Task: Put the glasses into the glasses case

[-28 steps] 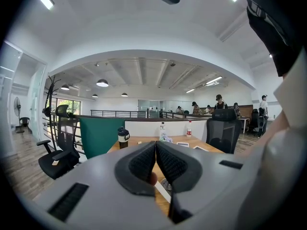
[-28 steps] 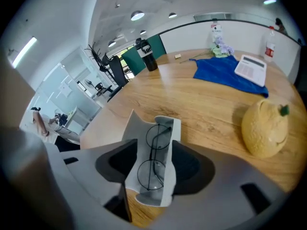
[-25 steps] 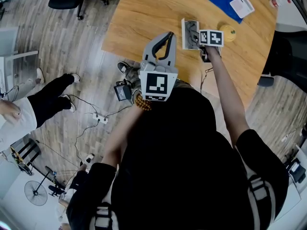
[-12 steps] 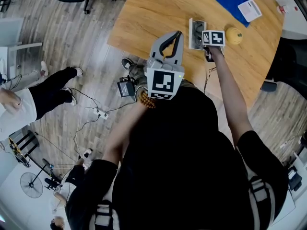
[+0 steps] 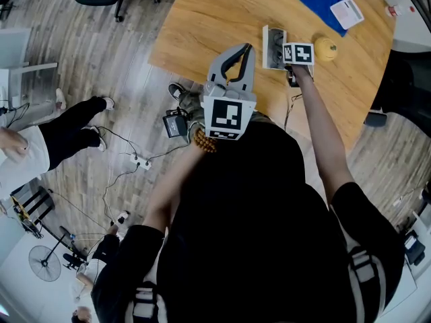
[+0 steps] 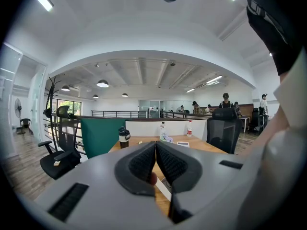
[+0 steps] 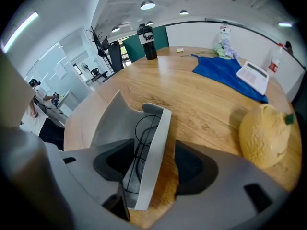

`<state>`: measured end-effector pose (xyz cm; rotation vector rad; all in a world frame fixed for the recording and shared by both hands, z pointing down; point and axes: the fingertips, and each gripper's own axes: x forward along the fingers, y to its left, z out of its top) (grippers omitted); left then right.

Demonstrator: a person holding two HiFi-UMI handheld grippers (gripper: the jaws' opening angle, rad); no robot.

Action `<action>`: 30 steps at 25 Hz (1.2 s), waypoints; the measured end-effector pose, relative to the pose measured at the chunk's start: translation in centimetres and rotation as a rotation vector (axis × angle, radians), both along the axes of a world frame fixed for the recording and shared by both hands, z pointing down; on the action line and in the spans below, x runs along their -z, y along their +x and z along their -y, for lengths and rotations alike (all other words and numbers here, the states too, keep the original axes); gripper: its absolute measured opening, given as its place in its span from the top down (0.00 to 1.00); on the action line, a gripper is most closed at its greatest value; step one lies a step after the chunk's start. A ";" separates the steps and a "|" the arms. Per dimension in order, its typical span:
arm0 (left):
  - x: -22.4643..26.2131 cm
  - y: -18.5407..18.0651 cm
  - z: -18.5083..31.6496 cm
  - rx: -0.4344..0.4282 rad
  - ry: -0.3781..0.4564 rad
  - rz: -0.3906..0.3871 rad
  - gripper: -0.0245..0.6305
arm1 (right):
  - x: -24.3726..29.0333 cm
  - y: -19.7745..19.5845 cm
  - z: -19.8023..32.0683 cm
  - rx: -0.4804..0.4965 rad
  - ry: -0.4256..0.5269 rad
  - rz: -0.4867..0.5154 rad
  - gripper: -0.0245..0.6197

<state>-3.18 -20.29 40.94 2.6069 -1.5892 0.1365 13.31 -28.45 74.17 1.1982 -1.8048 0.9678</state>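
An open grey-white glasses case [image 7: 158, 128] lies on the wooden table [image 5: 215, 19], with thin black-rimmed glasses [image 7: 140, 140] inside it. My right gripper [image 7: 153, 152] points steeply down over the case [image 5: 271, 46]. One pad is inside the case beside the glasses and the other stands outside the case's near wall. The jaws have just been closing, with that wall and the glasses between them, but the pads stand clear of the wall. In the head view the right gripper [image 5: 291, 58] is under its marker cube. My left gripper [image 5: 244, 51] hangs level before the table edge, shut and empty [image 6: 155, 145].
A yellow fruit-shaped thing [image 7: 264, 133] sits just right of the case [image 5: 325, 48]. Farther back lie a blue cloth [image 7: 225, 73] with a white card [image 7: 256, 75] on it, and a black tumbler [image 7: 147, 42]. Cables and a power strip [image 5: 138, 161] lie on the floor.
The head camera has shifted a little. Both grippers keep their places relative to the case and the table.
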 end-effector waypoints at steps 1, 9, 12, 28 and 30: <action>0.0 0.0 0.0 -0.001 0.001 0.001 0.93 | 0.0 0.1 0.0 -0.003 0.003 -0.003 0.53; -0.2 0.3 -0.1 -0.008 0.002 0.007 0.93 | 0.1 0.4 -0.3 -0.022 0.015 0.006 0.54; -0.1 0.3 0.0 -0.010 0.005 0.006 0.93 | 0.8 0.2 -0.2 0.001 0.032 -0.004 0.50; 2.5 1.4 3.4 -0.004 0.065 -0.041 0.93 | 21.0 -2.6 7.5 -0.009 0.433 0.169 0.49; 3.2 1.3 4.0 -0.003 0.084 -0.044 0.93 | 24.5 -3.3 8.2 0.004 0.509 0.181 0.49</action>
